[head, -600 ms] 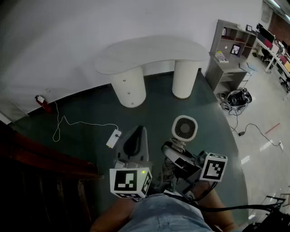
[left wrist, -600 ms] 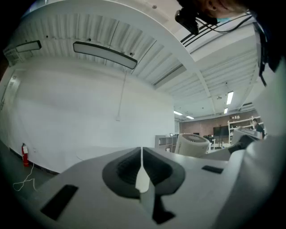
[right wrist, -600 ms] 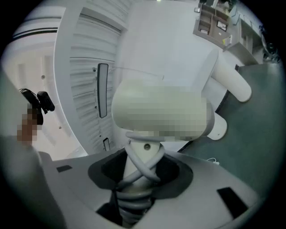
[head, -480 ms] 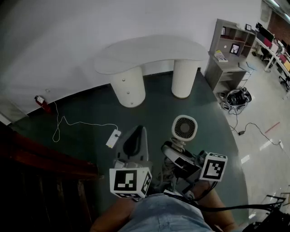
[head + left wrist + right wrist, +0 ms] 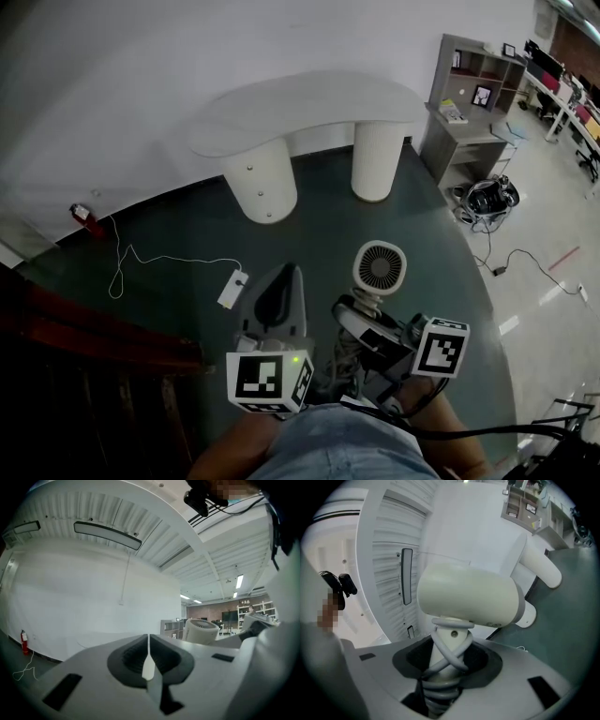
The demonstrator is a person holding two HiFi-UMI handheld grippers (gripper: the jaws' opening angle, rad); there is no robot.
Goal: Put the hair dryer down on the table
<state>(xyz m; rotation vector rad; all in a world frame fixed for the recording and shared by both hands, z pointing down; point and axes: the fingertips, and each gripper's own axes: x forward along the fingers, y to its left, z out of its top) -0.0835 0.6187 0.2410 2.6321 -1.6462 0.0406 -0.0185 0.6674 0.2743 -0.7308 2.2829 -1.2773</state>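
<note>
A white hair dryer (image 5: 379,268) (image 5: 468,603) stands up out of my right gripper (image 5: 358,317) (image 5: 446,663), which is shut on its handle with the grey cord wound round it. The dryer's round grille faces up toward the head view. The white curved table (image 5: 309,105) stands farther off by the wall, on two round pedestals. My left gripper (image 5: 274,302) (image 5: 148,663) is held beside the right one, shut with nothing between its jaws. Both are well short of the table, over the dark green floor.
A white power strip (image 5: 232,286) with its cord lies on the floor left of the grippers. A red fire extinguisher (image 5: 86,216) sits by the wall at left. A grey shelf unit (image 5: 469,103) stands right of the table. Dark wooden furniture (image 5: 84,366) is at lower left.
The view has shifted slightly; the table and room sit a little lower-left in the frame. Both grippers and the hair dryer keep their places.
</note>
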